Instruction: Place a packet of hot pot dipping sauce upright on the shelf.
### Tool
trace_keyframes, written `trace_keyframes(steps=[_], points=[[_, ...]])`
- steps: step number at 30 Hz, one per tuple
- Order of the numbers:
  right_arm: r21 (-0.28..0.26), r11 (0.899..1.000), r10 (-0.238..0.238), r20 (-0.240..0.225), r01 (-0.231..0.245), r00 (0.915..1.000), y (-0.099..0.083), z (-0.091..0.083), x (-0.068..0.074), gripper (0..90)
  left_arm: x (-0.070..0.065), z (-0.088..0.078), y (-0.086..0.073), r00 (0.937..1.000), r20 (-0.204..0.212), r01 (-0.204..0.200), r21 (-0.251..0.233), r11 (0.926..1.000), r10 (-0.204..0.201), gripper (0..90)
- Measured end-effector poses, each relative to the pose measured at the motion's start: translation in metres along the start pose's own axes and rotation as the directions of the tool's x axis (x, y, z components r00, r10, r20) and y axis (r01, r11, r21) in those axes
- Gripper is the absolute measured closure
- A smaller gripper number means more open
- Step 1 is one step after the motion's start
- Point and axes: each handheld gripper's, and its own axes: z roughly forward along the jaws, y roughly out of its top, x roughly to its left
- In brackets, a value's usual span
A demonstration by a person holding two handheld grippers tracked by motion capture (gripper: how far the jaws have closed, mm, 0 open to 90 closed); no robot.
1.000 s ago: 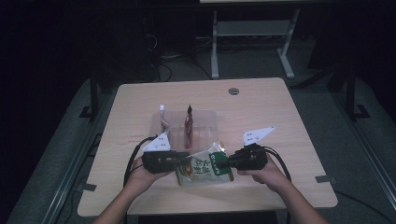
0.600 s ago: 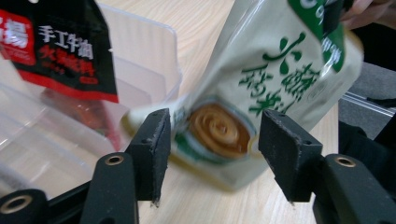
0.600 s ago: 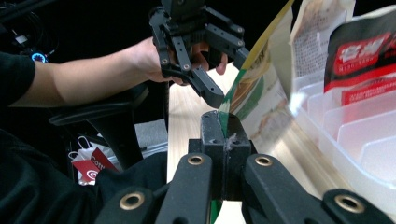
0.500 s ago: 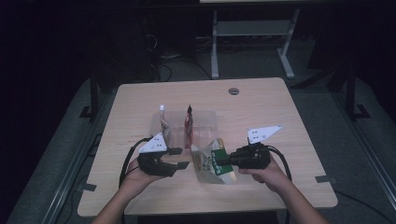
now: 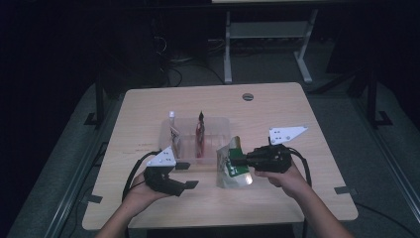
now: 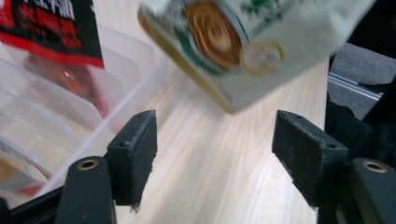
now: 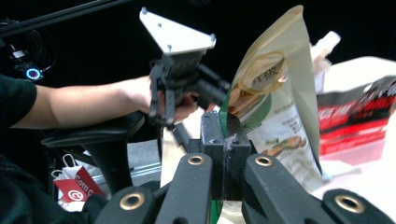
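So the snack pouch [image 5: 233, 166] is a green and cream bag with a photo of food and a gold round seal on it. It's standing nearly upright, a bit tilted, pinched at one edge and lifted off the tabletop, toward the near edge, just beside the clear divided bin's [image 5: 218, 130] right end.

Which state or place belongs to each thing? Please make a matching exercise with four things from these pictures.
Things:
1. left hand-held gripper
2. right hand-held gripper
3. green and white pouch
4. red packet

States or places:
a. stands in the clear divided tray
b. jaws open, nothing between them
c. held up above the table
d. jaws shut on an edge of the pouch

Pairs: 1-b, 2-d, 3-c, 4-a
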Motion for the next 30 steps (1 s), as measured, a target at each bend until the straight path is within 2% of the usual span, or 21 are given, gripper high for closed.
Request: trace_keyframes(steps=[8, 12, 15, 20, 25, 30], points=[[-0.025, 0.999, -0.020, 0.030, 0.021, 0.9994, 0.023, -0.001, -0.011, 90.0, -0.001, -0.002, -0.017, 1.0000, 0.002, 0.004, 0.043, 0.9991, -0.004, 21.8], [-0.049, 0.998, -0.029, 0.046, 0.031, 0.9985, 0.036, -0.003, -0.019, 90.0, 0.000, 0.002, -0.018, 1.0000, 0.002, 0.007, 0.051, 0.9987, -0.008, 18.5], [-0.057, 0.997, -0.040, 0.055, 0.043, 0.9977, 0.045, -0.003, -0.024, 90.0, 0.001, 0.004, -0.019, 0.9999, 0.001, -0.011, 0.079, 0.9968, 0.011, 17.7], [-0.063, 0.997, -0.042, 0.077, 0.046, 0.9962, 0.057, -0.004, -0.035, 90.0, 0.002, 0.007, -0.022, 0.9999, 0.001, -0.013, 0.081, 0.9966, 0.013, 17.2], [-0.071, 0.997, -0.032, 0.101, 0.040, 0.9944, 0.064, -0.007, -0.047, 90.0, 0.002, 0.010, -0.024, 0.9999, 0.003, -0.014, 0.098, 0.9950, 0.014, 17.2], [-0.060, 0.998, -0.008, 0.129, 0.016, 0.9916, 0.061, -0.009, -0.061, 90.0, 0.001, 0.012, -0.025, 0.9999, 0.006, -0.009, 0.102, 0.9947, 0.009, 17.2]])
